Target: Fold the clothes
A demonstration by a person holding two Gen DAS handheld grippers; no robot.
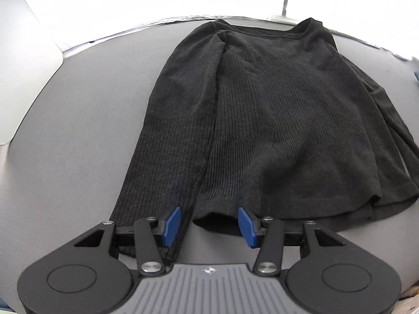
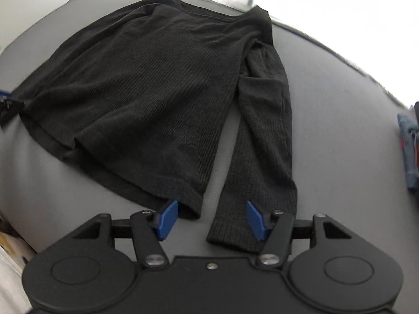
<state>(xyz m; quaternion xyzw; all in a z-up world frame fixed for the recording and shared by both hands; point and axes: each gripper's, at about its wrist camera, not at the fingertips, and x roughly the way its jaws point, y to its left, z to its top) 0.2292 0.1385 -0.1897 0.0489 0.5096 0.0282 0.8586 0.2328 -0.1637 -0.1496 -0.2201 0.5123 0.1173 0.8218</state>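
A black ribbed long-sleeved top (image 1: 275,110) lies flat on a grey table (image 1: 78,130), neckline at the far edge and hem near me. In the left wrist view its left sleeve (image 1: 162,141) runs down beside the body. My left gripper (image 1: 209,225) is open, just above the table at the hem's left corner, its left pad over the sleeve cuff. In the right wrist view the top (image 2: 136,99) lies the same way and its right sleeve (image 2: 262,162) runs towards me. My right gripper (image 2: 212,219) is open at the hem's right corner, its right pad over the cuff.
The table's far edge (image 1: 131,30) meets a bright washed-out background. A blue and red object (image 2: 409,144) lies at the table's right side. The left gripper's tip (image 2: 7,104) shows at the left border of the right wrist view.
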